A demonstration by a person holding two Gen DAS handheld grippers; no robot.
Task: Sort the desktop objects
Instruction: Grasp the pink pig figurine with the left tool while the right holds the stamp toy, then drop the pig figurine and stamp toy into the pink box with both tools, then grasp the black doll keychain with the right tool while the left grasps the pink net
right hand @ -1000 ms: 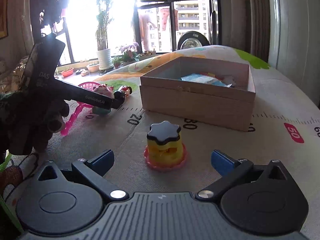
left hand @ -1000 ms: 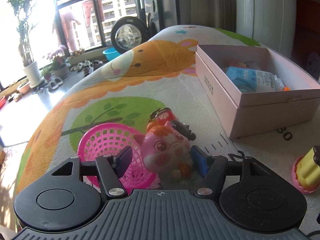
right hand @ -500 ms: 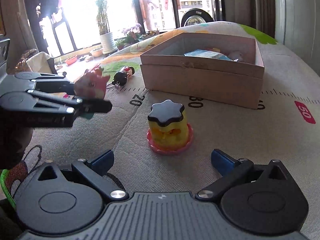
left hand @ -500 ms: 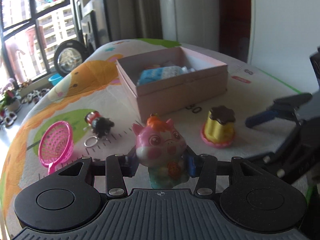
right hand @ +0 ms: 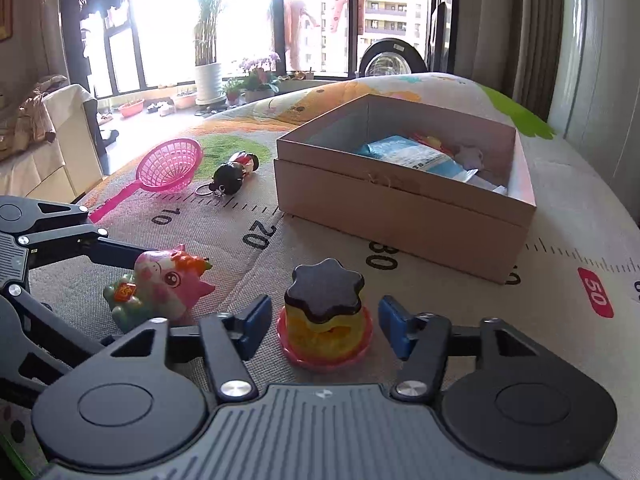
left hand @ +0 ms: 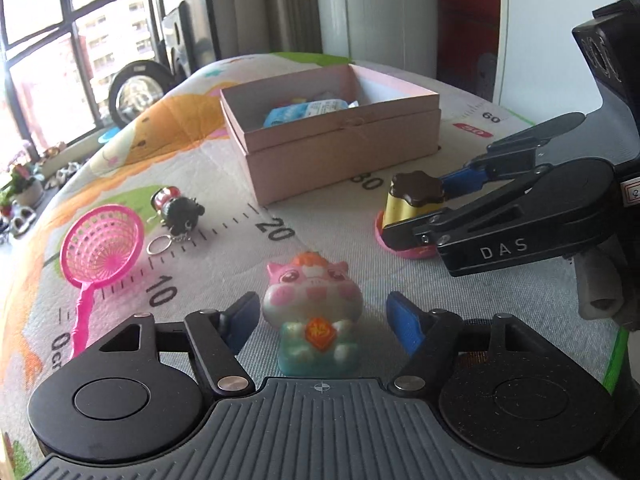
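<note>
A pink pig toy stands on the printed mat between the blue pads of my left gripper. Its jaws are opening, with a gap on each side of the pig. From the right wrist view the pig sits between the left gripper's fingers. A yellow pudding toy with a brown top and a pink base sits between the pads of my right gripper. Those jaws are closing, and the pads stand a hair off the base. The left wrist view shows the right gripper astride the pudding toy.
An open pink box with a blue packet inside stands further back, also seen in the right wrist view. A pink strainer and a small doll keychain lie at the left. The mat curves down at its edges.
My left gripper carried the pig rightward from beside the strainer, set it on the mat and spread its jaws off it. My right gripper's jaws narrowed from wide to close around the pudding toy.
</note>
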